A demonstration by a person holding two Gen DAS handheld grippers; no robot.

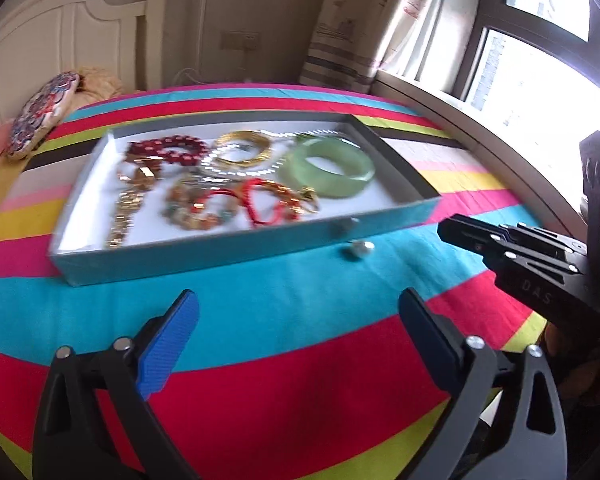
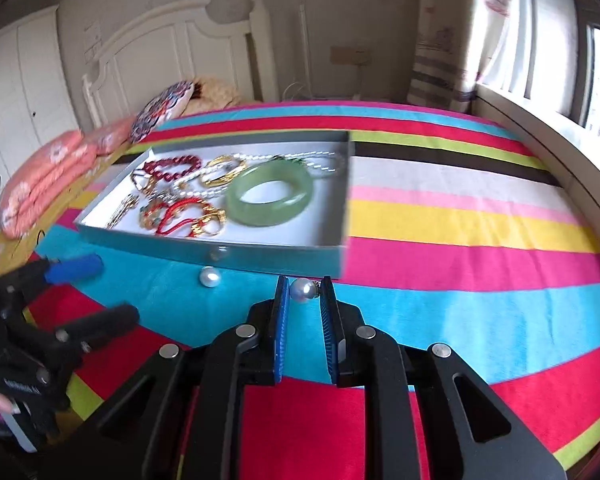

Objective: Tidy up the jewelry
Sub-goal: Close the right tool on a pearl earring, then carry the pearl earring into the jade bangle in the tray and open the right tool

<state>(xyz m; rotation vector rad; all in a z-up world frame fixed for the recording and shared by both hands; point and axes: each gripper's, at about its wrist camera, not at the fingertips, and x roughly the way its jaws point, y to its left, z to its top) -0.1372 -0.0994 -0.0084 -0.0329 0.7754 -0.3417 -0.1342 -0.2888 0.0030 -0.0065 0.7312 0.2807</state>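
Observation:
A shallow grey-blue tray point(image 1: 228, 246) point(image 2: 260, 258) sits on the striped bedspread and holds a green jade bangle point(image 1: 332, 168) point(image 2: 270, 192), a gold bangle point(image 1: 242, 148), a dark red bead bracelet point(image 1: 168, 150) point(image 2: 172, 166), red cord pieces point(image 1: 264, 200) and a gold watch point(image 1: 126, 208). One pearl earring point(image 1: 358, 248) point(image 2: 209, 277) lies on the cloth in front of the tray. My right gripper point(image 2: 304, 292) is shut on a second pearl earring point(image 2: 303, 290) just before the tray's front wall. My left gripper point(image 1: 300, 312) is open and empty above the cloth.
Folded orange bedding point(image 2: 40, 184) and a patterned cushion point(image 1: 44, 114) point(image 2: 164, 104) lie beyond the tray's left end, by the white headboard point(image 2: 172, 48). A windowsill point(image 1: 480, 120) runs along the right side. The striped bedspread point(image 2: 460, 240) extends to the right of the tray.

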